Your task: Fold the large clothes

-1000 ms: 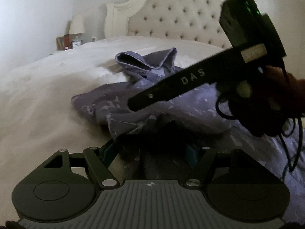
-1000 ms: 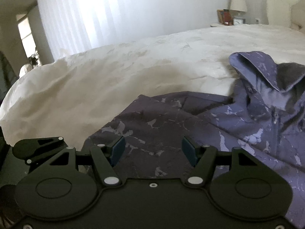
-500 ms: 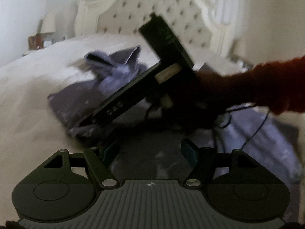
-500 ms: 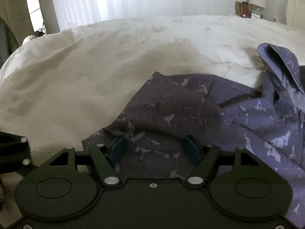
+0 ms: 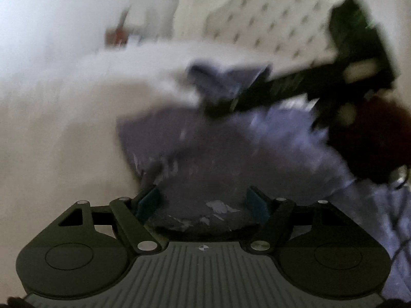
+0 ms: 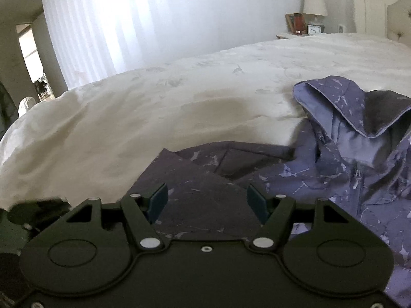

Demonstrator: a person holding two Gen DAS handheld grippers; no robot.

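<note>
A purple hooded jacket (image 6: 334,169) with pale marbled marks lies on the white bed (image 6: 179,102); its hood points toward the headboard. In the blurred left wrist view the jacket (image 5: 231,148) fills the middle. My left gripper (image 5: 203,202) is open, low over the jacket's near part, with fabric between the blue pads. My right gripper (image 6: 206,201) is open over a folded dark flap of the jacket. The right gripper's body (image 5: 321,84) crosses the upper right of the left wrist view, held by a hand in a red sleeve.
A tufted cream headboard (image 5: 269,25) stands behind the bed. A nightstand with a lamp (image 6: 314,5), a clock and frames is at the far side. White curtains (image 6: 115,25) cover the wall. A doorway (image 6: 28,51) shows at the left.
Both grippers have shifted over the jacket; the left wrist view is now motion-blurred. The dark flap under the right gripper has come closer and sits between its fingers.
</note>
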